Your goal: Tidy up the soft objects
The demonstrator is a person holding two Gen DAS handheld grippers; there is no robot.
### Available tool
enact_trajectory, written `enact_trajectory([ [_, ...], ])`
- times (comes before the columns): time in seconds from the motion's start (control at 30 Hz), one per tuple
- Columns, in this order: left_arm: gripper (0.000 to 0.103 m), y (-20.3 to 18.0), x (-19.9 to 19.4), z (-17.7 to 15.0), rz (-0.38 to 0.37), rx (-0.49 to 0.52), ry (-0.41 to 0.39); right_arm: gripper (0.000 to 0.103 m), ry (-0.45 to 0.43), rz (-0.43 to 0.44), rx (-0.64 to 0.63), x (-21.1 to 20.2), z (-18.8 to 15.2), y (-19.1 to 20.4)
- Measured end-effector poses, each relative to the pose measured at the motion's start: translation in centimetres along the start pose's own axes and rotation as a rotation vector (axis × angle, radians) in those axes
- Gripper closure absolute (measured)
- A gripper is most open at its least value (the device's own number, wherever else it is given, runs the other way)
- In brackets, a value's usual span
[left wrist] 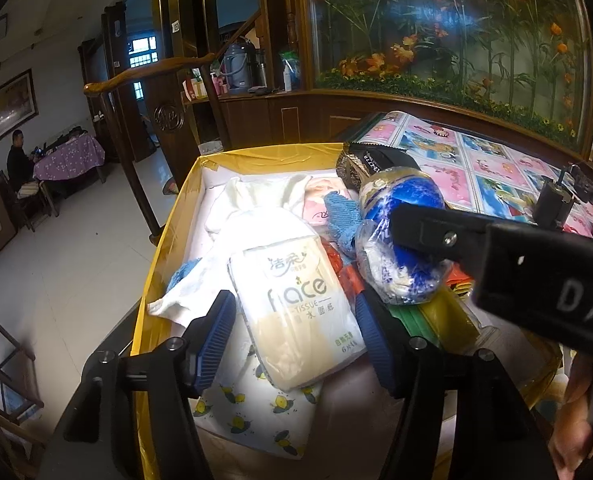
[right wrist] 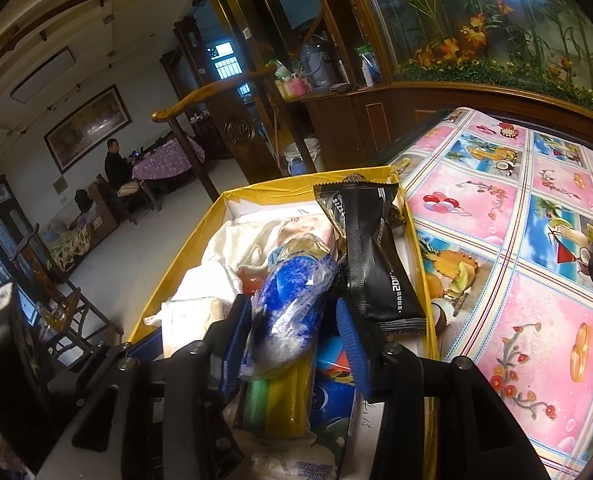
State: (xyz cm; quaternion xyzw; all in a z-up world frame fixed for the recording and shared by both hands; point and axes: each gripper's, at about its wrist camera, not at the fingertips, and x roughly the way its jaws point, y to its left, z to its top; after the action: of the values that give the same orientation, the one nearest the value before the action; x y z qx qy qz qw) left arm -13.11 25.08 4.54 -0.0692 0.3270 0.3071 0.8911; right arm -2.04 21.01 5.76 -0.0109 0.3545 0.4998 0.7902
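Dropping soft things into the yellow box [left wrist: 164, 236] is the step in hand, and both my tongs hang over its near end. My left gripper [left wrist: 292, 336] stands spread around the tissue pack [left wrist: 296, 312]; the ribbed blue pads [left wrist: 216, 332] sit beside the pack's long edges with a gap showing, so I judge it lies loose on the pile. My right gripper [right wrist: 296, 340] is spread too, with the blue bag [right wrist: 288, 304] between its jaws; the left pad looks to touch the bag, but I cannot tell whether it presses.

The pack is a flat, slick plastic brick, pale and glossy, resting aslant across a white cloth [left wrist: 232, 220] by the box's left wall. The blue bag is crinkly clear film with blue print, bulging and rounded, likely to slump once let go. A black foil sachet [right wrist: 372, 252] leans against the right wall, stiff and creased. A blue knit rag [left wrist: 340, 216] peeps out mid-box.

Next, I judge, both tongs should lift clear and go to the patterned tablecloth [right wrist: 528, 272] for more
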Motion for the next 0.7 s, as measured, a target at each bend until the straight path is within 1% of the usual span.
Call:
enact_trajectory([
  [0.03, 0.04, -0.1, 0.0, 0.0, 0.003, 0.002, -0.001, 0.044, -0.008, -0.002, -0.001, -0.3, 0.1, 0.0],
  [0.13, 0.037, -0.1, 0.0, 0.0, 0.012, 0.002, 0.001, 0.038, -0.03, -0.006, -0.003, -1.1, 0.3, 0.0],
  [0.33, 0.033, -0.2, 0.0, 0.2, 0.025, 0.002, 0.004, 0.03, -0.061, -0.012, 0.018, -2.4, 0.4, -0.5],
  [0.4, 0.029, -0.2, -0.1, 0.2, 0.031, 0.004, 0.003, 0.027, -0.069, -0.013, 0.023, -2.8, 0.4, -0.6],
  [0.47, 0.022, -0.2, -0.1, 0.2, 0.035, 0.002, 0.003, 0.024, -0.079, -0.02, 0.025, -3.1, 0.4, -0.8],
  [0.53, 0.02, 0.0, -0.2, 0.2, 0.037, -0.003, -0.001, 0.019, -0.09, -0.027, 0.032, -3.6, 0.3, -0.9],
  [0.7, 0.018, -0.1, -0.3, 0.2, 0.048, 0.008, -0.001, 0.016, -0.107, -0.033, 0.044, -4.4, 0.1, -1.3],
])
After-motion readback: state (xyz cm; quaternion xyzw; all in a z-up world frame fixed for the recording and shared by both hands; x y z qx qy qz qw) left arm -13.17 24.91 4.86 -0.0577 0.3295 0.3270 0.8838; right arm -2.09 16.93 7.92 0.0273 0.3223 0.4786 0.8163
